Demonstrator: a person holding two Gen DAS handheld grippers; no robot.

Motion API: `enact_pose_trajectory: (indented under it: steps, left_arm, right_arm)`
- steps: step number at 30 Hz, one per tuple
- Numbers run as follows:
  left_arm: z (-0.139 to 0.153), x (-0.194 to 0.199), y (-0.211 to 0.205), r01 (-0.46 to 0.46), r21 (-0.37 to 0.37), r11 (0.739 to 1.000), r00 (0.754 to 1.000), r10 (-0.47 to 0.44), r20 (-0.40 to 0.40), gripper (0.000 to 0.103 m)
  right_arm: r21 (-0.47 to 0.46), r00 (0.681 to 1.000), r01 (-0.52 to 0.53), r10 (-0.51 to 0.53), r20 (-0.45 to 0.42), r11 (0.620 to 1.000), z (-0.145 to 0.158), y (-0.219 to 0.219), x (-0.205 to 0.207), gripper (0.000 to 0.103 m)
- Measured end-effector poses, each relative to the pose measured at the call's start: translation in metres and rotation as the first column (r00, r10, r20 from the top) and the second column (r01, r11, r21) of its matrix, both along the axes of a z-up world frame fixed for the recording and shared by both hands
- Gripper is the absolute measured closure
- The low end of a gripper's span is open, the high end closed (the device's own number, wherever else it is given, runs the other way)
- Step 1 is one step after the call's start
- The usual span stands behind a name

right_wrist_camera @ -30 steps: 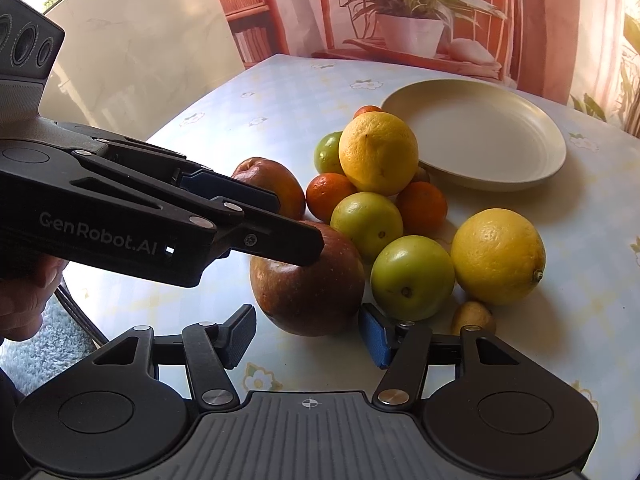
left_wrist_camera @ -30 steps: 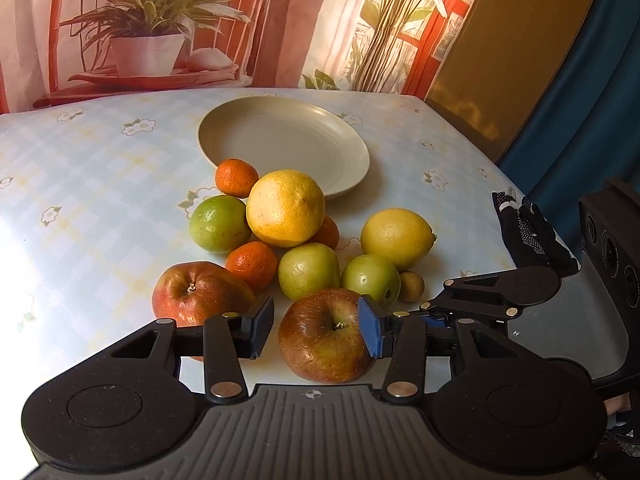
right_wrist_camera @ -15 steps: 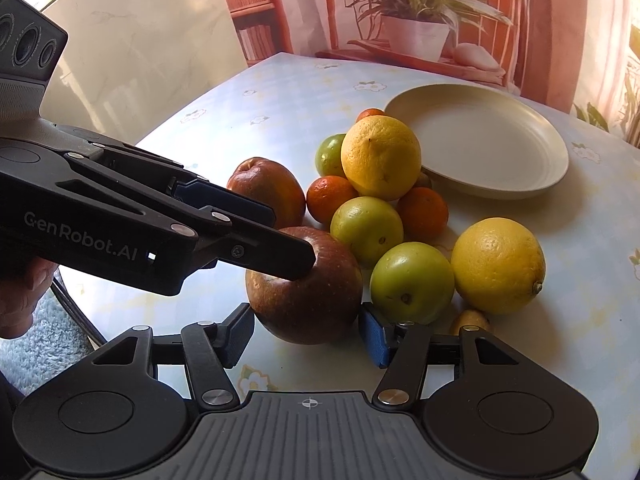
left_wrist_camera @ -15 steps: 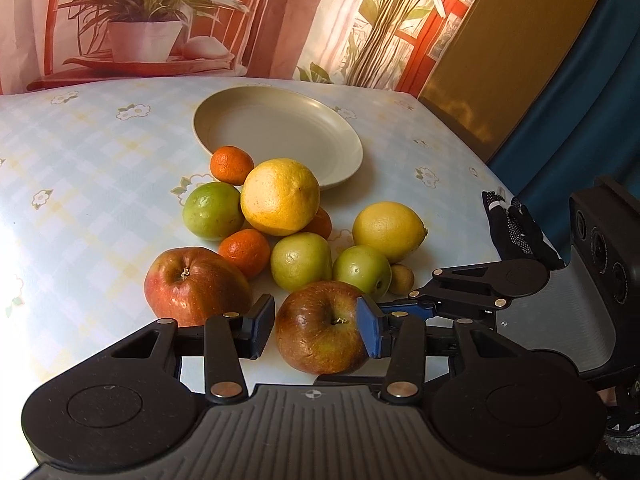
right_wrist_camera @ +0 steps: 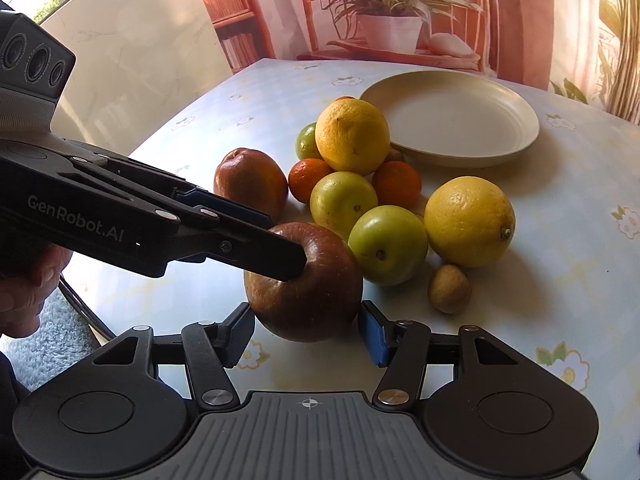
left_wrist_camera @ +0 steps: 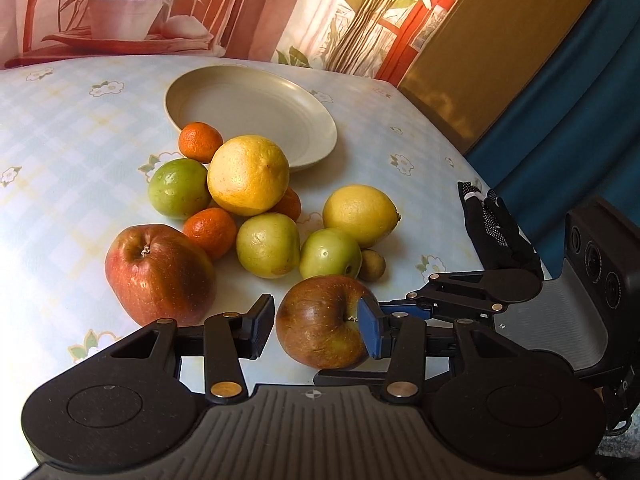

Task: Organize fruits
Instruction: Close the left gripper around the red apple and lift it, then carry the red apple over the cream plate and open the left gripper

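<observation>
A brownish-red apple (left_wrist_camera: 320, 322) (right_wrist_camera: 310, 286) sits at the table's near edge. My left gripper (left_wrist_camera: 316, 326) is open around it; the blue right pad touches it, the left pad stands slightly off. My right gripper (right_wrist_camera: 306, 338) is open, its pads flanking the apple's near side without touching. A second red apple (left_wrist_camera: 158, 274) lies to the left. Behind are green fruits (left_wrist_camera: 268, 250), small oranges (left_wrist_camera: 210, 232), a large yellow citrus (left_wrist_camera: 248, 176), a lemon (left_wrist_camera: 360, 216) and a small brown fruit (left_wrist_camera: 372, 266). An empty beige plate (left_wrist_camera: 256, 112) (right_wrist_camera: 452, 118) sits beyond.
The table has a pale floral cloth (left_wrist_camera: 60, 152). A potted plant (left_wrist_camera: 124, 12) stands on a shelf behind it. The table edge falls away on the right of the left wrist view, toward blue fabric (left_wrist_camera: 560, 120).
Both grippers have moved in toward the brownish apple. The left gripper's right pad now touches it, and the apple has tilted and sits nearer the fingers.
</observation>
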State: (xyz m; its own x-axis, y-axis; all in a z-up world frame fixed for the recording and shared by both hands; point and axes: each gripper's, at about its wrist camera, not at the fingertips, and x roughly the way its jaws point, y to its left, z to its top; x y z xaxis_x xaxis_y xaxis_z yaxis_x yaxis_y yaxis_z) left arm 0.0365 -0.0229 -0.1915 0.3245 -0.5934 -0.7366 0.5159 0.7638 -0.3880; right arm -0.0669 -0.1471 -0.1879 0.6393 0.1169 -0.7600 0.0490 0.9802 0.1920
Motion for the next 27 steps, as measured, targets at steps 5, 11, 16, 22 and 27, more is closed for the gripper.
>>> enact_pose_trajectory:
  steps: [5,11,16,22,27]
  left_arm:
    - [-0.004,0.004,0.001,-0.025,-0.039,0.999,0.999,0.023,-0.043,0.055]
    - [-0.008,0.004,-0.002,-0.023,-0.059,0.998,0.999,0.02,-0.048,0.055]
    - [-0.006,0.004,-0.003,-0.013,-0.048,0.999,0.999,0.012,-0.035,0.055]
    - [0.015,0.001,-0.002,-0.01,-0.063,0.998,0.999,0.012,0.03,0.055]
    - [0.044,0.015,-0.002,-0.021,-0.083,0.996,0.995,0.029,0.093,0.055]
  right_arm:
    - [0.003,1.0,0.001,-0.001,0.002,1.0,-0.001,0.0,0.001,0.05]
    - [0.012,1.0,0.014,-0.014,0.004,1.0,-0.003,-0.001,0.0,0.049]
    - [0.002,1.0,0.018,-0.019,0.003,1.0,-0.003,0.001,0.002,0.049]
    - [-0.021,0.998,0.029,-0.028,0.05,0.999,0.015,0.004,0.0,0.049]
    - [-0.058,0.995,0.021,-0.015,0.101,0.998,0.042,-0.003,0.013,0.049]
